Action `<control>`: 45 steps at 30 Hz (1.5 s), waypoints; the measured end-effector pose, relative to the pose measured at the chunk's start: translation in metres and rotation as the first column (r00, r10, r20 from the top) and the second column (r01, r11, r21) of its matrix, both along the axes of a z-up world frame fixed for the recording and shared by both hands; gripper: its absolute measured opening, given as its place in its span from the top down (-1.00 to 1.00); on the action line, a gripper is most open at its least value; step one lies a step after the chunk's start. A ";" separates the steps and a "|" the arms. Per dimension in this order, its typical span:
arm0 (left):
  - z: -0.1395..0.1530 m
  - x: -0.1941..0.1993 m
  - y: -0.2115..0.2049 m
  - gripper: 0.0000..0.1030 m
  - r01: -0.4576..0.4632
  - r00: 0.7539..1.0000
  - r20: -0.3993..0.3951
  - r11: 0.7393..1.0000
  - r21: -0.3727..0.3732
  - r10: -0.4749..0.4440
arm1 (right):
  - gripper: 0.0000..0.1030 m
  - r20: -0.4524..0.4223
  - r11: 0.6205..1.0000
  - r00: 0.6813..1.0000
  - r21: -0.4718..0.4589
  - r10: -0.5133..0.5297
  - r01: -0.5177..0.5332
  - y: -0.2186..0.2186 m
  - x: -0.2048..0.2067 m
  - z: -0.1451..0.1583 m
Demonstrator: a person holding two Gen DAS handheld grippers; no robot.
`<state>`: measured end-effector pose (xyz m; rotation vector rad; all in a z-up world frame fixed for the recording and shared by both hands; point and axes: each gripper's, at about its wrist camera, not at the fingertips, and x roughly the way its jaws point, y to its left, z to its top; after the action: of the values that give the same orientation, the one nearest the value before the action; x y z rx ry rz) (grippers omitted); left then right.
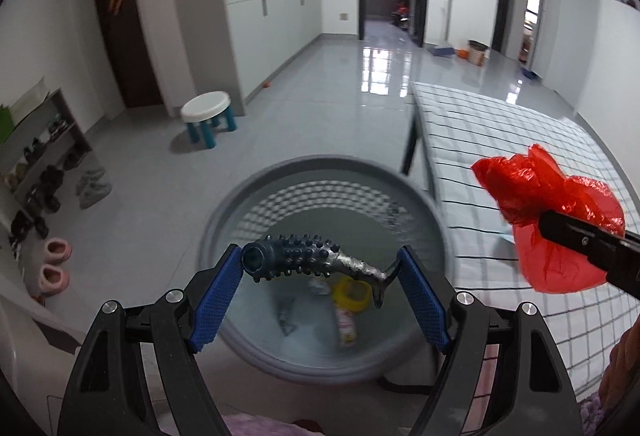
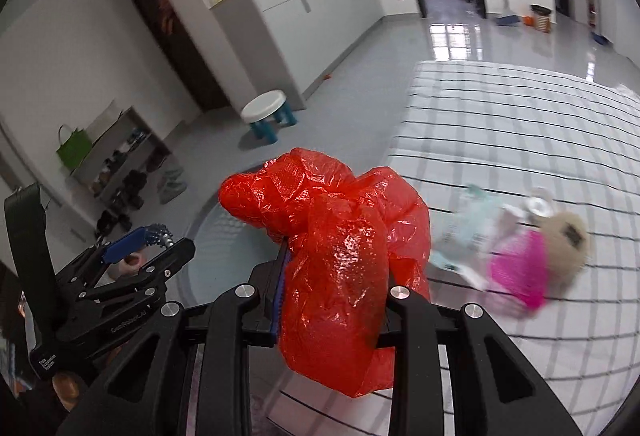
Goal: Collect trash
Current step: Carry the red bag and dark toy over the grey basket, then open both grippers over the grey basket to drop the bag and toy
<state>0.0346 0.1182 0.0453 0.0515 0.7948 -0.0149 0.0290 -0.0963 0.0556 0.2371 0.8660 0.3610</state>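
Now left gripper (image 1: 322, 270) wide, studded toy (image 1: 308, 260) spanning pads over bin (image 1: 240, 204): stiff, light. Right gripper (image 2: 334, 272) clamps red bag (image 2: 340, 236): flimsy, slippery; pinch bunched middle.

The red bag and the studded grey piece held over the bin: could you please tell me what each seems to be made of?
Red bag: thin glossy plastic film, judging by its crinkles and shiny highlights. Studded piece: probably soft rubber or silicone, dark and matte with moulded nubs; its tail looks silvery, possibly taped.

Crinkly glossy red plastic bag (image 2: 340, 276); shiny tiled floor (image 1: 320, 96).
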 end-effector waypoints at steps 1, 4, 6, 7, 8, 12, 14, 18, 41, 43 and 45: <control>-0.002 0.003 0.007 -0.48 -0.015 1.000 -0.001 1.000 -0.002 0.015 | 0.46 -0.005 1.000 1.000 -0.004 0.018 -0.018 0.010 0.005 -0.002; -0.005 0.010 0.023 -0.48 -0.048 0.999 -0.007 0.999 -0.008 0.048 | 0.46 -0.015 0.998 0.998 -0.018 0.057 -0.057 0.030 0.017 -0.006; -0.008 0.015 0.031 -0.48 -0.065 0.998 -0.012 0.998 -0.012 0.065 | 0.46 -0.022 0.996 0.996 -0.021 0.081 -0.082 0.043 0.026 -0.010; -0.009 0.018 0.035 -0.48 -0.075 0.997 -0.013 0.997 -0.011 0.074 | 0.46 -0.025 0.996 0.996 -0.022 0.090 -0.091 0.048 0.030 -0.011; -0.010 0.019 0.038 -0.48 -0.080 0.997 -0.013 0.997 -0.010 0.080 | 0.46 -0.028 0.994 0.994 -0.025 0.101 -0.102 0.054 0.035 -0.014; -0.015 0.030 0.050 -0.48 -0.106 0.994 -0.026 0.994 -0.011 0.106 | 0.46 -0.049 0.991 0.990 -0.026 0.130 -0.131 0.072 0.051 -0.024; -0.018 0.034 0.055 -0.48 -0.113 0.993 -0.037 0.993 -0.014 0.113 | 0.46 -0.062 0.989 0.988 -0.033 0.140 -0.142 0.078 0.059 -0.030; -0.025 0.040 0.059 -0.48 -0.120 0.991 -0.054 0.993 -0.018 0.119 | 0.46 -0.080 0.987 0.985 -0.048 0.152 -0.156 0.087 0.068 -0.038; -0.041 0.054 0.064 -0.49 -0.131 0.986 -0.108 0.991 -0.020 0.128 | 0.43 -0.118 0.984 0.980 -0.047 0.163 -0.169 0.099 0.087 -0.055; -0.041 0.055 0.063 -0.50 -0.128 0.986 -0.111 0.992 -0.018 0.125 | 0.42 -0.114 0.984 0.980 -0.045 0.165 -0.171 0.098 0.088 -0.055; -0.040 0.054 0.063 -0.50 -0.126 0.986 -0.112 0.992 -0.016 0.123 | 0.41 -0.112 0.985 0.980 -0.042 0.163 -0.168 0.097 0.089 -0.056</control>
<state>0.0889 0.1810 0.0049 -0.0211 0.9078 0.0925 0.1176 0.0002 -0.0002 0.1382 1.0039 0.4838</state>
